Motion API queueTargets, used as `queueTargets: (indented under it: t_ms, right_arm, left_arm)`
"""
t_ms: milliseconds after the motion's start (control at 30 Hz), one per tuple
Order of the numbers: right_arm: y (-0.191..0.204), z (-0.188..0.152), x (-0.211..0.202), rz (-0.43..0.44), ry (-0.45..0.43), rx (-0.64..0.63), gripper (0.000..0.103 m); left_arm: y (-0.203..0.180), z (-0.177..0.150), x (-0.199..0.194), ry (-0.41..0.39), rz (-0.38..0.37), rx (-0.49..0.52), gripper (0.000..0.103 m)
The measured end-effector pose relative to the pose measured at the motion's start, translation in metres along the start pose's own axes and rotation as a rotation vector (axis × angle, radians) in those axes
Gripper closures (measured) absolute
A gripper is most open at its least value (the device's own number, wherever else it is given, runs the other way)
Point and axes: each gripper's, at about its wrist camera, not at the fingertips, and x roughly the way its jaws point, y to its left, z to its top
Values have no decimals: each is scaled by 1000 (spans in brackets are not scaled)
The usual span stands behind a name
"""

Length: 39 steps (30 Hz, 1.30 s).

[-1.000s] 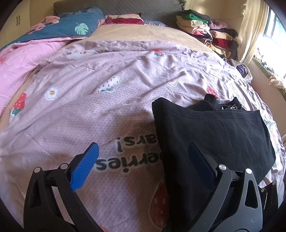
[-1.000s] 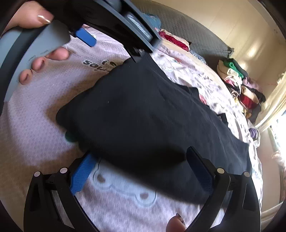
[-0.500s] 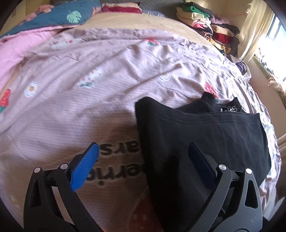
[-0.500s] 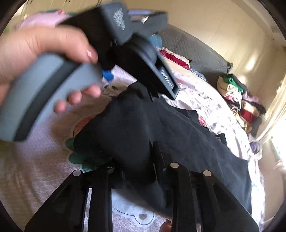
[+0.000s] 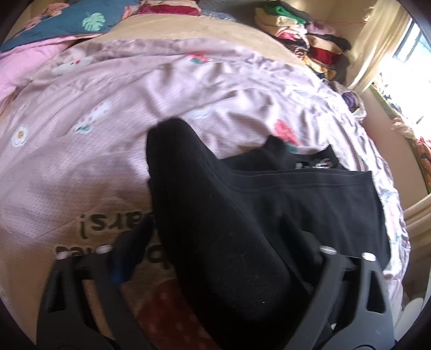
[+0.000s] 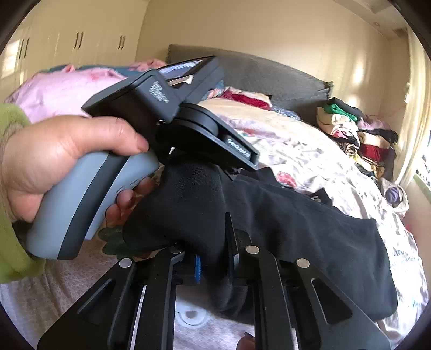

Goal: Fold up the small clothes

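- One black cotton garment (image 5: 242,215), partly folded on the bed.
- Two black two-finger grippers: the left gripper (image 5: 215,255) and the right gripper (image 6: 215,263).
- One bare hand (image 6: 54,161) with a green sleeve, on the left gripper's grey handle.
- One lilac printed bed cover (image 5: 107,121).
- One pink quilt (image 5: 16,70).
- One dark blue floral quilt (image 5: 67,24).
- One stack of folded clothes (image 6: 358,137).
- One grey padded headboard (image 6: 269,78).

Black garment (image 5: 269,210), plain knit, partly folded; near edge bunched and lifted, rest lying flat on pink printed bedspread (image 5: 107,134).
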Motion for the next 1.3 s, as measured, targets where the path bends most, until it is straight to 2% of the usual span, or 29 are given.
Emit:
queueTargets:
  t_ms: [67,133,200,400,767,1033,1300]
  right_arm:
    - [-13,-1,-8,-10,-18,37,92]
    - [-30,-4,-14,-20,-33,89,93]
    - [-46,-7,-19,-30,-44,138,94]
    - [-88,-22,-40,-44,-72,262,95]
    - [-145,-50,-64,-99,-95,468,95]
    - [-176,-72,-73,-125,-86,607,95]
    - [-203,-94,-66,-83,-41,787,95]
  left_arm:
    - [-12,1,-2,1,-30,4,51]
    - [-33,2,-8,-24,-23,44,55]
    - [-52,5,-14,-48,-21,79,64]
    - [-106,12,-22,-87,-48,152,75]
    - [-195,15,-6,-73,-65,252,76]
    - [-235,12,17,-35,-94,278,76]
    - [-259,10,52,25,-105,283,75]
